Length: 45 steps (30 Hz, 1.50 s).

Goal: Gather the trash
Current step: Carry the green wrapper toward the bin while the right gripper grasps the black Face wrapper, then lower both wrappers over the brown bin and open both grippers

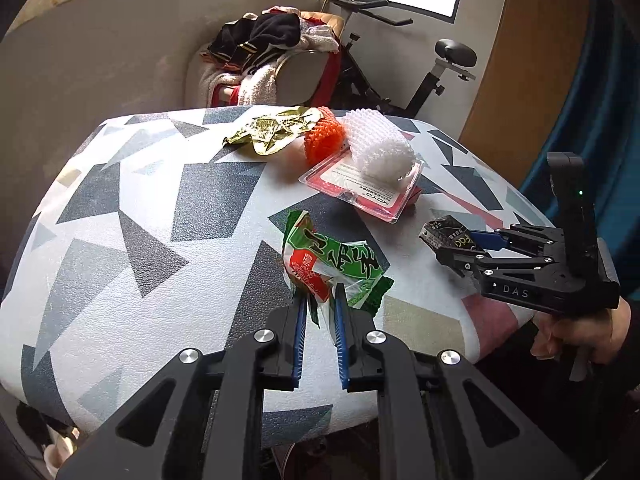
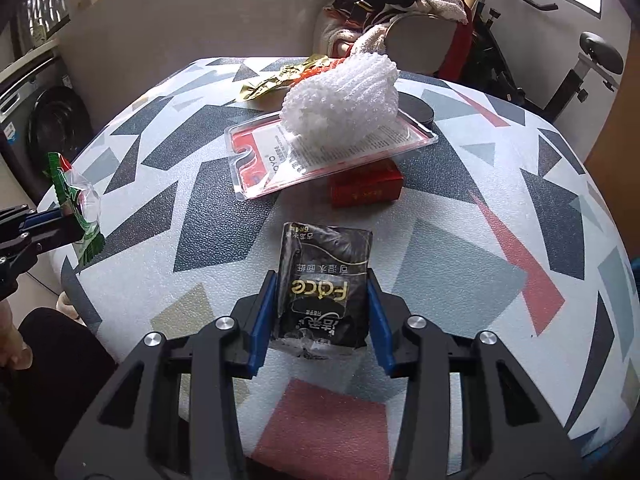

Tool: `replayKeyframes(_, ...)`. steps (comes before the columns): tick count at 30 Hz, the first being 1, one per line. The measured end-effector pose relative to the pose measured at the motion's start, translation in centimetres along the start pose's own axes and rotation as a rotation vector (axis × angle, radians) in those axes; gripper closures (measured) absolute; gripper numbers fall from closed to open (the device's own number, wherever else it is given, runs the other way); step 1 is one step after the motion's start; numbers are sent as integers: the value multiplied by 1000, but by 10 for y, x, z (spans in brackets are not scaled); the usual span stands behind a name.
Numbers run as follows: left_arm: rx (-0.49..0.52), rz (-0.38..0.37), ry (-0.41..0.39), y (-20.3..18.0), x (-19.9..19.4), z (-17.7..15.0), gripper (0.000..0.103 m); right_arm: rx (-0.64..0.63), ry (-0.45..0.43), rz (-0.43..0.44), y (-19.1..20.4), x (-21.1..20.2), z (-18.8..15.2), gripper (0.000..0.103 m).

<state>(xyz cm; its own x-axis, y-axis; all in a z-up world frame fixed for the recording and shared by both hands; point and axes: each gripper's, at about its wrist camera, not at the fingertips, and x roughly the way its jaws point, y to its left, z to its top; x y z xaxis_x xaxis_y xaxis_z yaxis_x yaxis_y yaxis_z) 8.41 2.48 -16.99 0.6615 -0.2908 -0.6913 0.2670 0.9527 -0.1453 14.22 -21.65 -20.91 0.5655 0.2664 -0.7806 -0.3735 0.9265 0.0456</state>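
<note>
My left gripper (image 1: 321, 298) is shut on a crumpled green and red snack wrapper (image 1: 332, 264) near the table's front edge; the wrapper also shows at the left of the right wrist view (image 2: 74, 196). My right gripper (image 2: 322, 284) is shut on a black tissue pack (image 2: 324, 288) with gold lettering, held just above the patterned table (image 2: 500, 208). The right gripper also shows at the right of the left wrist view (image 1: 452, 246), holding the pack (image 1: 446, 232).
Further back lie a clear red blister pack (image 2: 280, 160), white foam netting (image 2: 344, 96) on it, a red box (image 2: 366, 188), orange foam netting (image 1: 324, 136) and a gold wrapper (image 1: 276, 130). A clothes-piled chair (image 1: 276, 52) and exercise bike (image 1: 400, 72) stand behind the table.
</note>
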Motion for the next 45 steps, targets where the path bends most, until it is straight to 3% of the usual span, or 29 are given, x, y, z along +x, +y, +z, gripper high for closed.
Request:
replayKeyframes(15,74,-34,30,-23,-40,-50,90,5,-137,64,16,-78,-51,59)
replayKeyframes(28,157,-65,83,-47,-47,-91,87,17,-145,76,29,-89,-76,59)
replayKeyframes(36,181,-99,83,-57,-49,-93,78,7,-139,83,32,-87,-80,59)
replayKeyframes(45,194,-107,40,-59,-57,-93,54,5,-120,84,35,-83,-87,59)
